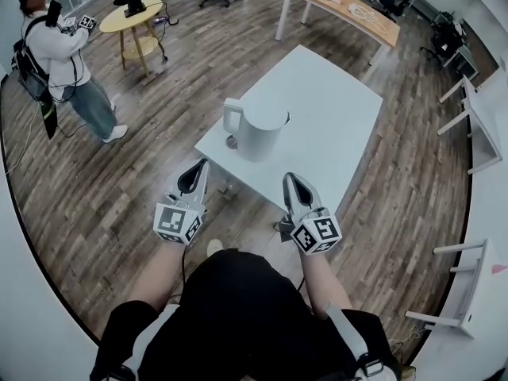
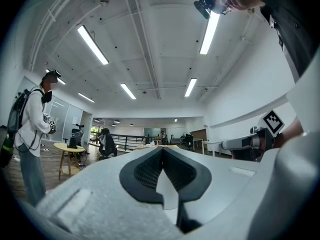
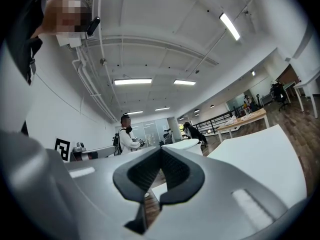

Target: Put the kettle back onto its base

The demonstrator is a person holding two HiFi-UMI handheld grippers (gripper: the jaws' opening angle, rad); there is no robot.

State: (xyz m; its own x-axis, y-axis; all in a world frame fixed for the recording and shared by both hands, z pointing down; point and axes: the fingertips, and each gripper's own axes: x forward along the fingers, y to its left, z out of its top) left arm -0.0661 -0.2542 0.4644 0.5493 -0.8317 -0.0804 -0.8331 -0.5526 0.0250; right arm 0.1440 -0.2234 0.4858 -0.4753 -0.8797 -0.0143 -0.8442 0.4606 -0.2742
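A white kettle (image 1: 258,130) stands upright near the front left corner of the white table (image 1: 333,109), its handle (image 1: 232,117) turned to the left. A small round part (image 1: 231,142) shows on the tabletop at its foot; what it is I cannot tell. My left gripper (image 1: 202,165) and right gripper (image 1: 290,179) hover side by side just short of the table's near edge, both shut and empty. In the left gripper view the jaws (image 2: 162,152) meet with nothing between them. The right gripper view shows the same (image 3: 160,152), with the kettle's top (image 3: 187,144) beyond.
A person (image 1: 63,58) with a backpack and their own grippers stands at the far left beside a round yellow table (image 1: 143,18). A long wooden table (image 1: 341,6) lies beyond. White furniture (image 1: 476,94) lines the right side. The floor is wood.
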